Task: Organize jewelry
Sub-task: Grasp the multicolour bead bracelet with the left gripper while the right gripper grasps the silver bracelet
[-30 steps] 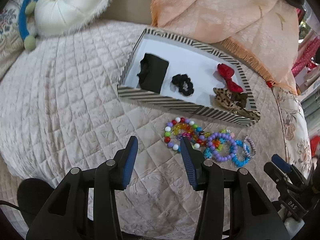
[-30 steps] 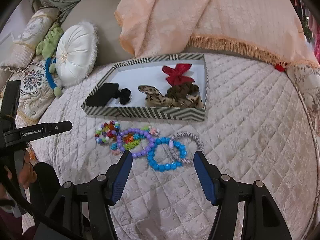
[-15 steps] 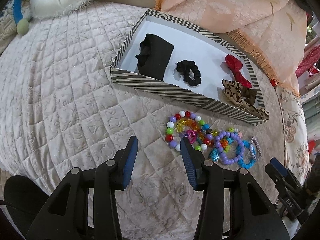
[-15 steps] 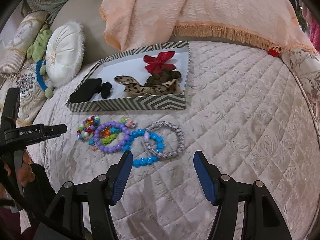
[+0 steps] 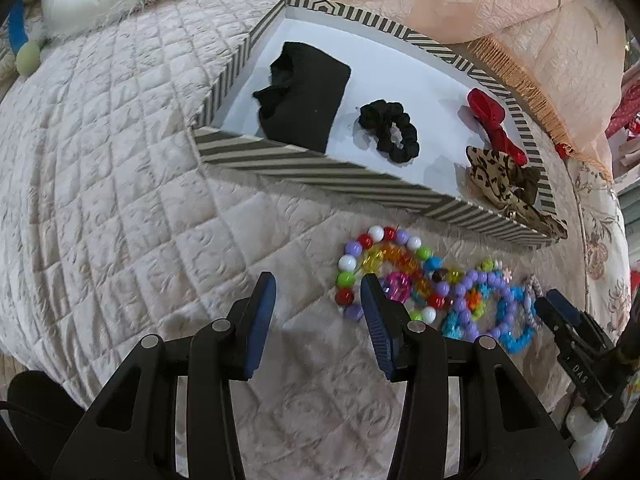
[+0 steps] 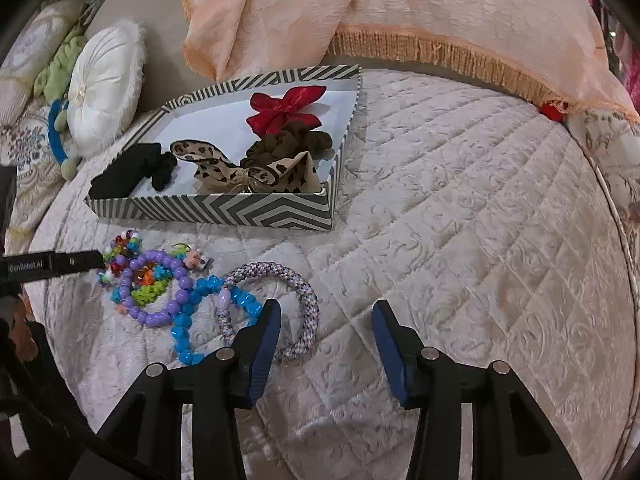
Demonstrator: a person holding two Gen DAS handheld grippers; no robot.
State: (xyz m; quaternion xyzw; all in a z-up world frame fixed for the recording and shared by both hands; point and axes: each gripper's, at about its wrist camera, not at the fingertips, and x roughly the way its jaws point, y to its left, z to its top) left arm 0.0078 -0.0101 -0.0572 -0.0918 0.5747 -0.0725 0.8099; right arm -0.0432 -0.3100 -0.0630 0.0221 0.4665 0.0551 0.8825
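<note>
Lying outside one striped box (image 6: pixel 224 212) are five bracelets (image 6: pixel 160 292), both claws (image 5: pixel 318 304) (image 6: pixel 326 326) parted, empty, the right's just narrowed.

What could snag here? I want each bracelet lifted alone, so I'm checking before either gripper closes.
1. The purple bead bracelet, blue bead bracelet and woven bracelet overlap, so lifting one may drag its neighbours.
2. The right gripper, jaws just closing with nothing pinched, has one finger over the woven ring and may nudge it.
3. The left gripper sits beside the multicolour bracelet, risking an off-centre pinch.
</note>
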